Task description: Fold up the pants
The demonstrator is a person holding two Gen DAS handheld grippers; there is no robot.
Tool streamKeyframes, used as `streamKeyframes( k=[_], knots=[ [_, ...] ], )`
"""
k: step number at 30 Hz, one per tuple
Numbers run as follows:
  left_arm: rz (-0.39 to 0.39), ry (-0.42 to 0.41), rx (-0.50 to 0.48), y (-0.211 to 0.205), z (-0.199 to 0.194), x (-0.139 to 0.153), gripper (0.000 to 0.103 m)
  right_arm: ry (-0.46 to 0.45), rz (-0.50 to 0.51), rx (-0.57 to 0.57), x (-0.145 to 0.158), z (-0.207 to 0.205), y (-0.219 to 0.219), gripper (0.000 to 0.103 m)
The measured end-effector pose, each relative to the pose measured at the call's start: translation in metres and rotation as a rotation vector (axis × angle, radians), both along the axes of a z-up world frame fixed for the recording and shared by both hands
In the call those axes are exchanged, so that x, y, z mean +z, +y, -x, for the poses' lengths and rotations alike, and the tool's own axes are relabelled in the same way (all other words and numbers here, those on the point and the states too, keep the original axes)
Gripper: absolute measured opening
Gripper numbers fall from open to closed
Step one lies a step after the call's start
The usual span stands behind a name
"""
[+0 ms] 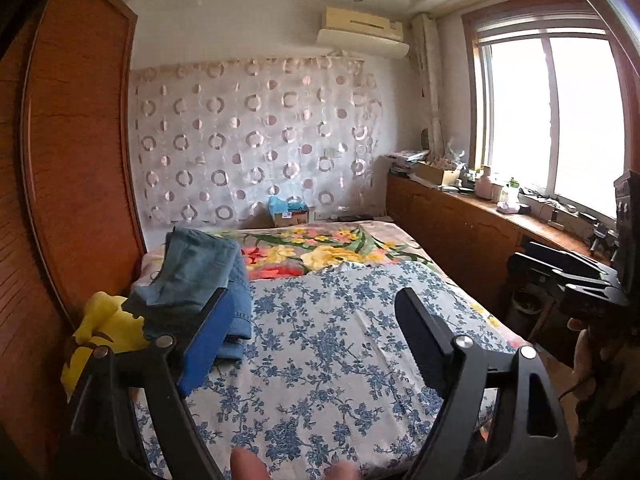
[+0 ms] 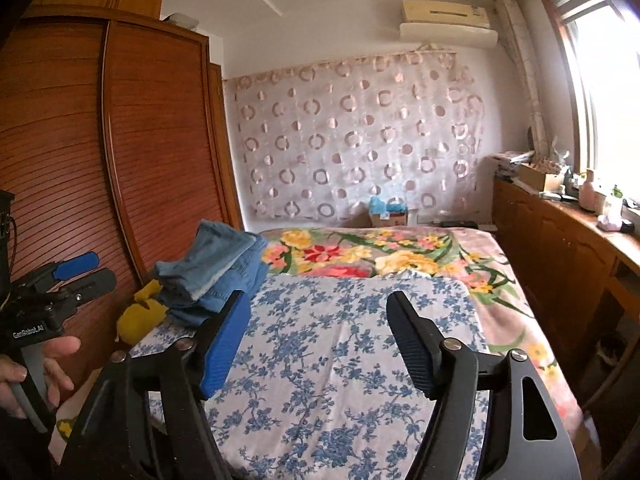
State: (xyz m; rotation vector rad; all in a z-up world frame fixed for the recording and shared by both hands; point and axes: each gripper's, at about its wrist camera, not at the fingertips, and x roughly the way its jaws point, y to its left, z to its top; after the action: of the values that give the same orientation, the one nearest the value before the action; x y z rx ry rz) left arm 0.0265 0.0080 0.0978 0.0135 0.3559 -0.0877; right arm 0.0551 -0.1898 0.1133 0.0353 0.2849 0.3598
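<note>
Jaws wide apart (both grippers (image 1: pixel 316 308) (image 2: pixel 320 312)); wardrobe (image 2: pixel 120 152) fuller rightward.

Both views look from the foot of the bed (image 1: pixel 320 340) toward the curtained far wall (image 1: pixel 256 140), tilted slightly down, close over the blue-flowered sheet (image 2: pixel 340 360). Left wrist view sits left of the bed's middle, near the wardrobe (image 1: pixel 80 160); right wrist view farther right. Shared: bed, stacked jeans (image 2: pixel 216 272), air conditioner (image 2: pixel 444 24), window (image 1: pixel 552 120).
</note>
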Motion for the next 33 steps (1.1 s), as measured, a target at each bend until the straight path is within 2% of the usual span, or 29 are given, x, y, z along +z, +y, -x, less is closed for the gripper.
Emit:
streamKeyframes(
  k=[3,7,16,33],
  knots=[
    [-0.019,-0.005,0.040,-0.002,0.003,0.001,0.083,-0.014,-0.008,-0.019,-0.004,0.009,0.002,0.074],
    [0.015,-0.007,0.026,0.001,0.009,0.001,0.083,-0.031,-0.015,-0.036,-0.009,0.023,0.005,0.074],
    [-0.003,0.006,0.064,0.003,0.015,-0.003,0.083,-0.044,-0.009,-0.062,-0.017,0.039,0.011,0.074],
    [-0.009,0.013,0.071,0.003,0.015,-0.005,0.083,-0.031,0.009,-0.055,-0.013,0.036,0.004,0.074]
  ],
)
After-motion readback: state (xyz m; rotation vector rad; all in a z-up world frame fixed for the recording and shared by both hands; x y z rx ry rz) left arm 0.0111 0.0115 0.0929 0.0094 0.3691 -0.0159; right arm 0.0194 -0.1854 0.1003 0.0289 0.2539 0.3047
